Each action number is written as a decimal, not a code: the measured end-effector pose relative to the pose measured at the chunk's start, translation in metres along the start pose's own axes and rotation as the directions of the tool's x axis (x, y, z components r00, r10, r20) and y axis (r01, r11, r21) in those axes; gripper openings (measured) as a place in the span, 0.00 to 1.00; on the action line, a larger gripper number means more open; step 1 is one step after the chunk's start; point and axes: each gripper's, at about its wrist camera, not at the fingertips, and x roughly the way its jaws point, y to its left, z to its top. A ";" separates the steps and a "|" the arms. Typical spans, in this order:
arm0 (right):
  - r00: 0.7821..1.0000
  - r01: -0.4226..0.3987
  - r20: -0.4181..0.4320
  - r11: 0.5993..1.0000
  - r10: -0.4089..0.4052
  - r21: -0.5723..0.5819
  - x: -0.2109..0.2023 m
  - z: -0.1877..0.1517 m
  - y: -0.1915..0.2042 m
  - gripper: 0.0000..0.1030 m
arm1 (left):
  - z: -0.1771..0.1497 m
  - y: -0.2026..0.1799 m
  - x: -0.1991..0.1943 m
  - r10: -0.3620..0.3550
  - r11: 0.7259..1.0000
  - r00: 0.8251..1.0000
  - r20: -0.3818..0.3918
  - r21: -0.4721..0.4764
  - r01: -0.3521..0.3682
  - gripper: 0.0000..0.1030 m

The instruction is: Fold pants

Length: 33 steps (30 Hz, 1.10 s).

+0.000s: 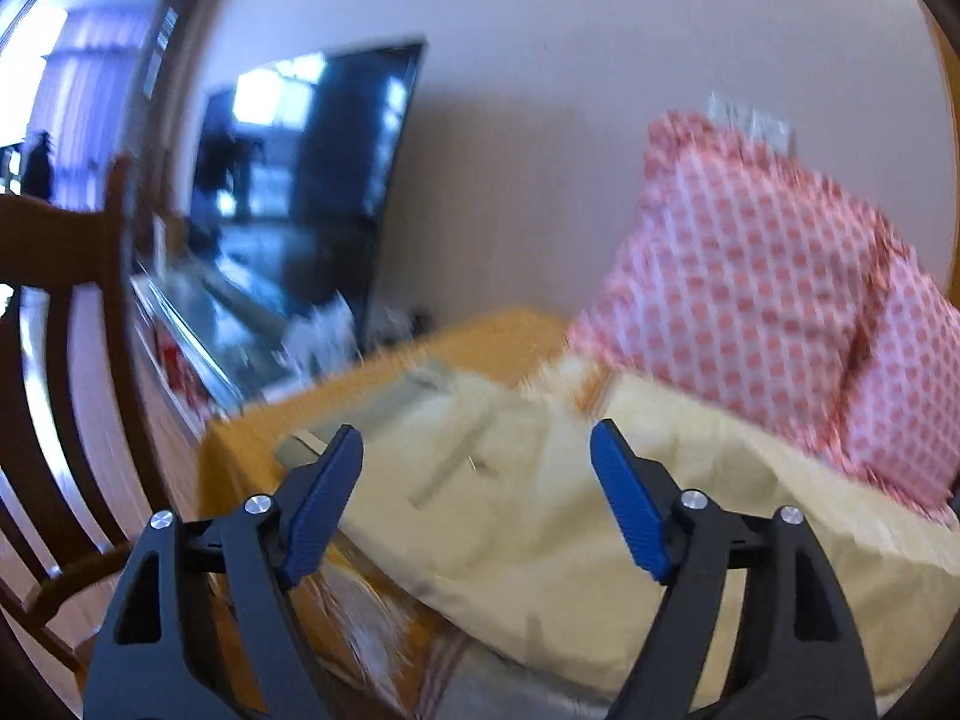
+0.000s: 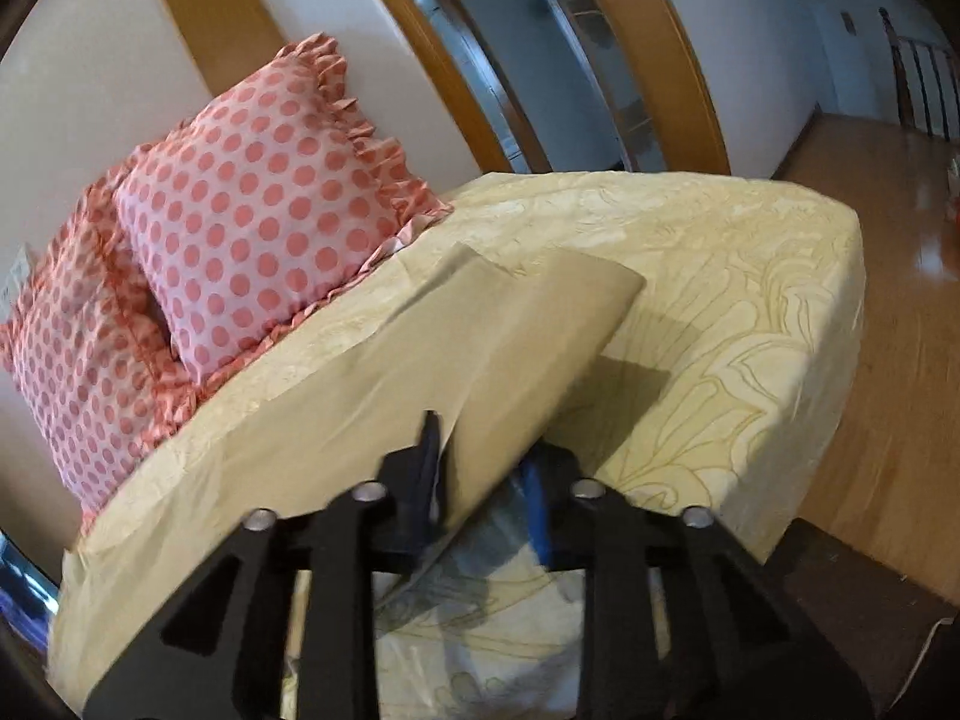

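The beige pants [image 2: 372,384] lie spread on a bed with a pale yellow patterned cover [image 2: 750,276]. My right gripper [image 2: 480,468] is shut on the near edge of the pants and lifts that part above the cover; a shadow falls beneath it. In the left wrist view the picture is blurred. The pants [image 1: 480,480] lie ahead. My left gripper [image 1: 477,450] is open and empty, held above them, its blue pads [image 1: 630,498] wide apart.
Two pink polka-dot pillows [image 2: 264,210] lean on the wall at the bed's head; they also show in the left wrist view [image 1: 780,300]. A dark TV [image 1: 312,174] and a wooden chair [image 1: 66,300] are to the left. Wooden floor [image 2: 888,312] lies right of the bed.
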 end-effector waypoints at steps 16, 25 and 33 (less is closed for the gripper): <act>0.728 -0.685 -0.277 0.679 0.627 -0.265 -0.024 -0.038 0.268 0.04 | -0.053 -0.026 0.071 -0.184 0.979 0.907 -0.379 0.010 0.203 0.86; 0.568 -0.804 -0.690 0.483 0.449 -0.348 -0.007 -0.197 0.357 0.04 | -0.032 0.004 0.050 -0.235 0.971 0.913 -0.332 -0.120 0.207 0.86; 0.482 -0.876 -0.749 0.253 0.455 -0.410 -0.045 -0.210 0.376 0.59 | -0.020 0.069 0.053 -0.180 0.953 0.937 -0.298 -0.289 0.091 0.87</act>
